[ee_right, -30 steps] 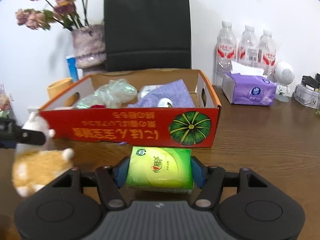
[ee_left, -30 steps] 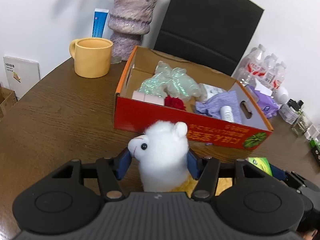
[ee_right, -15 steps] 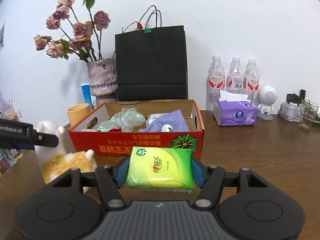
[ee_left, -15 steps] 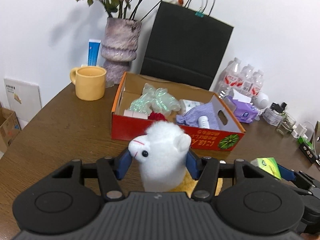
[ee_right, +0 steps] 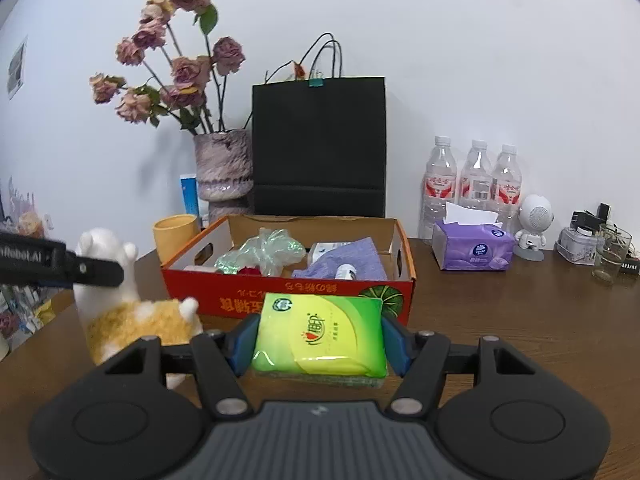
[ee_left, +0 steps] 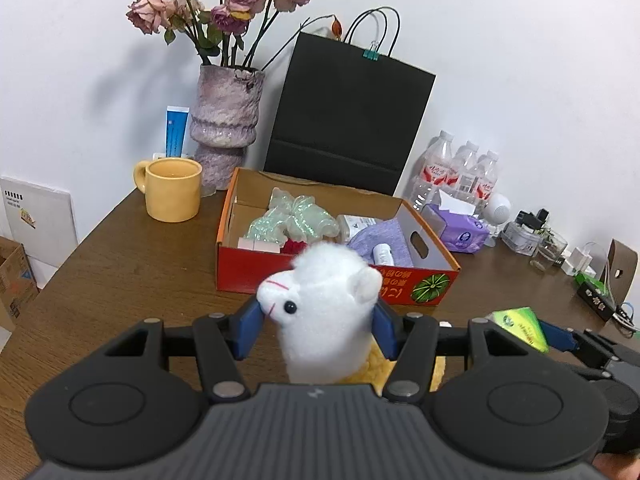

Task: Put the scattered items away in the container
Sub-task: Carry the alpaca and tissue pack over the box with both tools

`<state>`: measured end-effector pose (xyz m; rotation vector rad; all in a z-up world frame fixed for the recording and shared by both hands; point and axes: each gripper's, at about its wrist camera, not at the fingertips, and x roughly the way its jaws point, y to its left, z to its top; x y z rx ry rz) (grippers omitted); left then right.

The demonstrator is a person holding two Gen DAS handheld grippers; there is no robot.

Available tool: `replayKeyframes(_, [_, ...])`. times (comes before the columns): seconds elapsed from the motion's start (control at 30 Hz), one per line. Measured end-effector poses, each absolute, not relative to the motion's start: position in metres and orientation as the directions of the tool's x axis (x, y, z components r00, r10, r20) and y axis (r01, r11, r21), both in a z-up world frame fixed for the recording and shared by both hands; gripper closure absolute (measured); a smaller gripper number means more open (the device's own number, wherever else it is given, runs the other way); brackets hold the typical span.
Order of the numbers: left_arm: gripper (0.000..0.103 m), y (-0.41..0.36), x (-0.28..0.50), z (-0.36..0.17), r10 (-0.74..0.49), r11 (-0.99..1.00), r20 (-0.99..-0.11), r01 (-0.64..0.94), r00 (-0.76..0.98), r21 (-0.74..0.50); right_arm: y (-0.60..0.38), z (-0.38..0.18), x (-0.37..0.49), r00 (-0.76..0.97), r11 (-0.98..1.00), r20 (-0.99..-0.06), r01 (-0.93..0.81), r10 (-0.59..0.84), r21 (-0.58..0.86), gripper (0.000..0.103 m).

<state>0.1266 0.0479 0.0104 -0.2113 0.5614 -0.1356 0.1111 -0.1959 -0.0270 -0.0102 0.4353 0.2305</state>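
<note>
My left gripper (ee_left: 318, 326) is shut on a white and yellow plush alpaca (ee_left: 326, 304) and holds it in the air in front of the red cardboard box (ee_left: 320, 282). The alpaca also shows at the left of the right wrist view (ee_right: 120, 300). My right gripper (ee_right: 318, 338) is shut on a green tissue pack (ee_right: 320, 330), held in front of the box (ee_right: 288, 300). The pack also shows in the left wrist view (ee_left: 520, 328). The box holds crinkled plastic (ee_left: 296, 220), a purple cloth (ee_left: 380, 238), a small white bottle (ee_left: 382, 254) and other small items.
Behind the box stand a vase of dried roses (ee_left: 226, 120), a yellow mug (ee_left: 172, 190) and a black paper bag (ee_left: 348, 112). To its right are water bottles (ee_right: 472, 184), a purple tissue box (ee_right: 472, 250), a small white robot figure (ee_right: 534, 224) and glass jars (ee_right: 610, 254).
Both grippers have risen and pulled back from the box with their loads still held. The box now looks smaller and farther, and the flowers and bag tops have come into view.
</note>
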Motion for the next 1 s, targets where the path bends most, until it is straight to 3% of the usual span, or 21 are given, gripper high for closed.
replayKeyframes(0.47, [0.045, 0.065, 0.121, 0.022, -0.183, 0.972, -0.496, 0.081, 0.849, -0.220, -0.188, -0.016, 0.115, 0.867, 0.967, -0.445, -0.255, 0.224, -0.009, 0.041])
replayKeyframes(0.83, [0.045, 0.056, 0.133, 0.042, -0.199, 0.972, -0.459, 0.115, 0.866, -0.204, -0.203, 0.029, 0.148, 0.873, 0.965, -0.432, -0.261, 0.226, -0.022, 0.041])
replayKeyframes(1.0, [0.045, 0.059, 0.147, 0.060, -0.195, 0.970, -0.439, 0.108, 0.877, -0.216, -0.204, 0.048, 0.176, 0.847, 0.959, -0.474, -0.283, 0.241, -0.017, 0.041])
